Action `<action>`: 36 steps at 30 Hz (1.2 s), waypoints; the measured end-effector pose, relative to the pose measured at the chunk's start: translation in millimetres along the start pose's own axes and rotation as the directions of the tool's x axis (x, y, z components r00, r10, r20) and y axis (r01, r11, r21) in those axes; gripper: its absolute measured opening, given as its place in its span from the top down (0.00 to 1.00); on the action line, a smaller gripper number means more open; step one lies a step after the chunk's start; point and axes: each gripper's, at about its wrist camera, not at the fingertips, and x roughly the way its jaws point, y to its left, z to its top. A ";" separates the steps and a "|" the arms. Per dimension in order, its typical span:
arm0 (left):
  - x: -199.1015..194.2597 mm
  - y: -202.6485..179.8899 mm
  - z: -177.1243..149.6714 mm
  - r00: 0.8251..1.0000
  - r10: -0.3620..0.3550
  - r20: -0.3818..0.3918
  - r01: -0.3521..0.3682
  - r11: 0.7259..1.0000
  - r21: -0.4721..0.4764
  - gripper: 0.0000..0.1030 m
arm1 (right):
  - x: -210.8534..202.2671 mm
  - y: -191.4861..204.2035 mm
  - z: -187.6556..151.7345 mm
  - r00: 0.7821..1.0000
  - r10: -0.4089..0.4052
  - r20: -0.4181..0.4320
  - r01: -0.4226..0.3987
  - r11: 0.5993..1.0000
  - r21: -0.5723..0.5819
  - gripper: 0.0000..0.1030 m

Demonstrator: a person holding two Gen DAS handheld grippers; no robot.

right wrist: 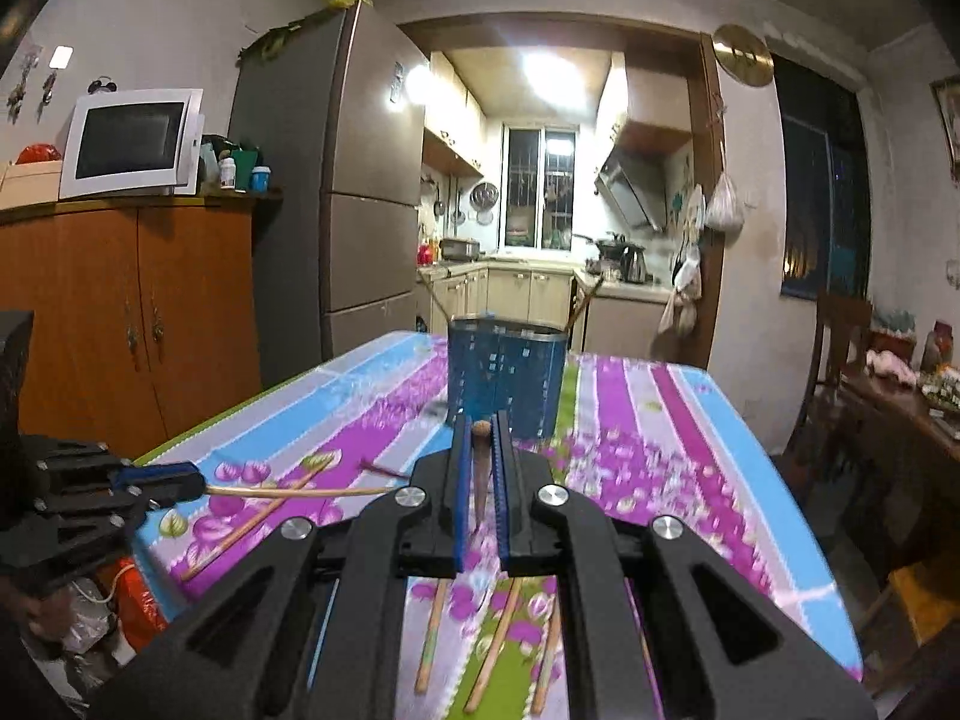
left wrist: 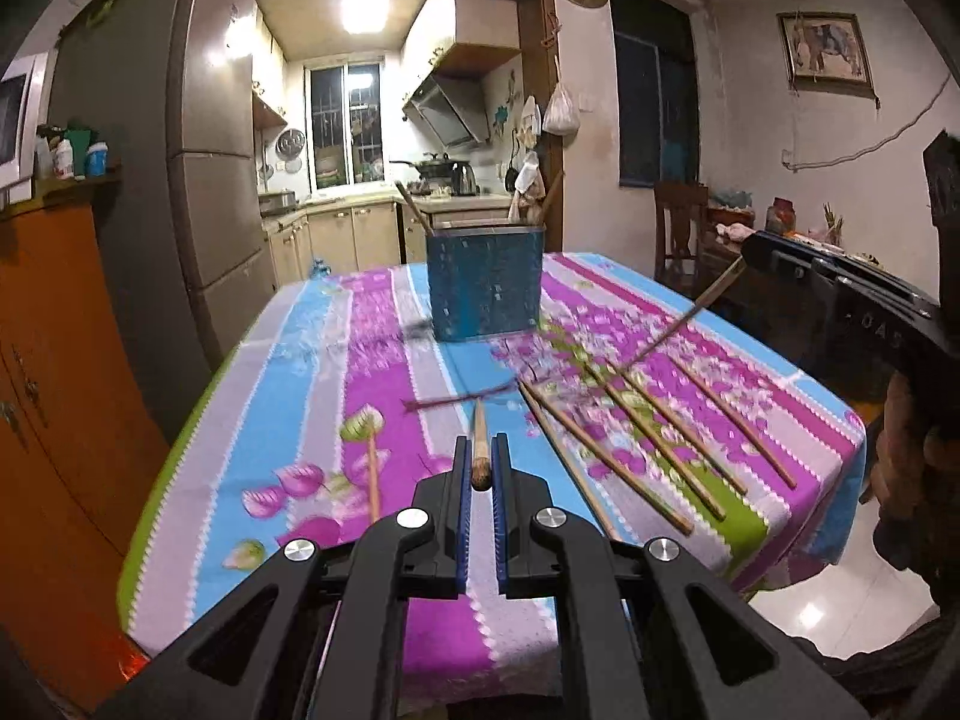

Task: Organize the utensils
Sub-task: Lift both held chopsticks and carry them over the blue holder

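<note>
Each gripper pinches one chopstick: the left gripper (left wrist: pixel 480 462) and the right gripper (right wrist: pixel 480 450). The blue holder (left wrist: pixel 485 282) stands ahead of both. Next, I think, tip each stick over it and let go.

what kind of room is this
Most likely a home dining area opening onto a small kitchen: a cloth-covered table, a tall fridge, and a kitchen with range hood through the doorway.

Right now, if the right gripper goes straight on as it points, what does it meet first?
Probably the blue holder: it stands dead ahead of the right gripper, which is shut on a chopstick. That chopstick's tip would arrive first. Depth is unclear, but nothing shows between them.
</note>
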 end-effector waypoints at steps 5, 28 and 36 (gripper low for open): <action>-8.7 11.9 21.6 0.999 -0.002 0.050 0.003 1.000 -0.006 0.93 | 3.0 -4.1 11.9 1.000 0.014 0.027 -0.014 1.000 -0.004 0.95; 5.8 22.8 100.4 0.987 -0.068 0.142 0.073 0.997 -0.027 0.93 | 34.1 -26.3 61.0 0.998 0.068 0.018 -0.068 0.997 0.028 0.95; 17.9 24.5 125.4 0.981 -0.113 0.159 0.121 0.992 -0.041 0.93 | 40.9 -33.1 71.1 0.997 0.081 0.016 -0.082 0.995 0.049 0.95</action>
